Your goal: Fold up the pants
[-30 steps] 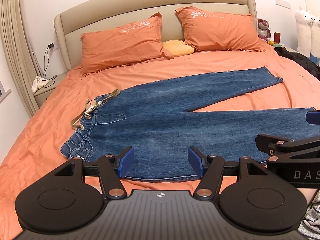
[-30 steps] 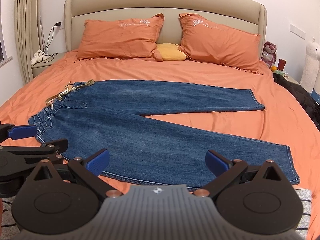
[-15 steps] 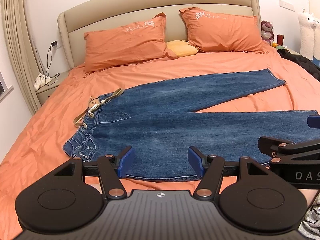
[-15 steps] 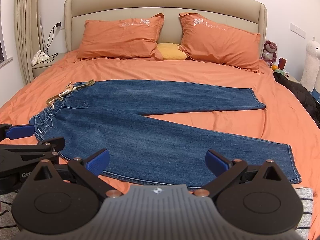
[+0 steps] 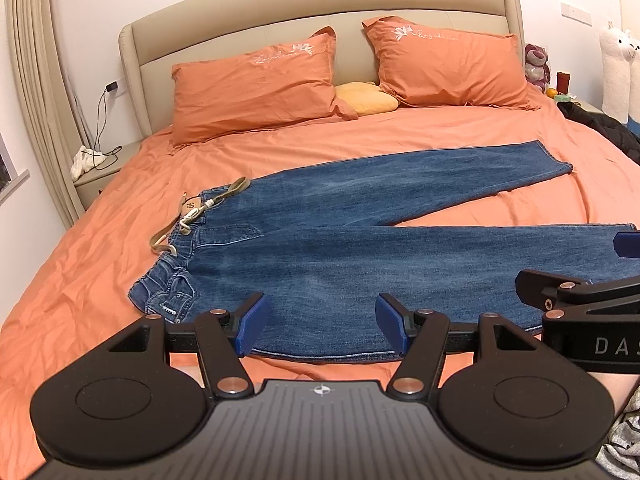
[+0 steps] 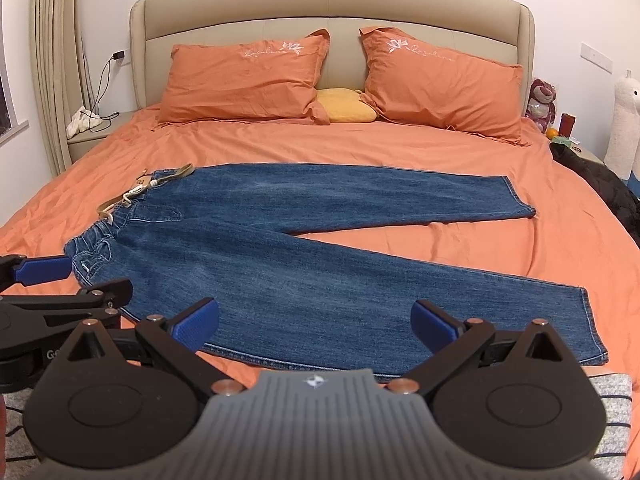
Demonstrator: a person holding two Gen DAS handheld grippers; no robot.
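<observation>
Blue jeans (image 5: 360,240) (image 6: 304,248) lie flat on the orange bed, waistband at the left with a tan belt (image 5: 192,216) (image 6: 136,196), both legs spread apart toward the right. My left gripper (image 5: 322,326) hovers open above the near edge of the front leg, close to the waist end, nothing between its blue pads. My right gripper (image 6: 316,322) is open too, above the same leg's near edge toward the hem (image 6: 592,328). Each gripper shows at the side of the other's view.
Two orange pillows (image 6: 244,80) and a yellow cushion (image 6: 346,106) lean on the beige headboard. A nightstand (image 5: 100,172) with a cable stands at the left. Dark clothing (image 6: 600,188), plush toys (image 6: 542,100) and a striped cloth (image 6: 612,420) are at the right.
The left wrist view has shifted slightly, so the jeans and bed sit a little lower and further right in it. The jeans and both grippers' openings are unchanged.
</observation>
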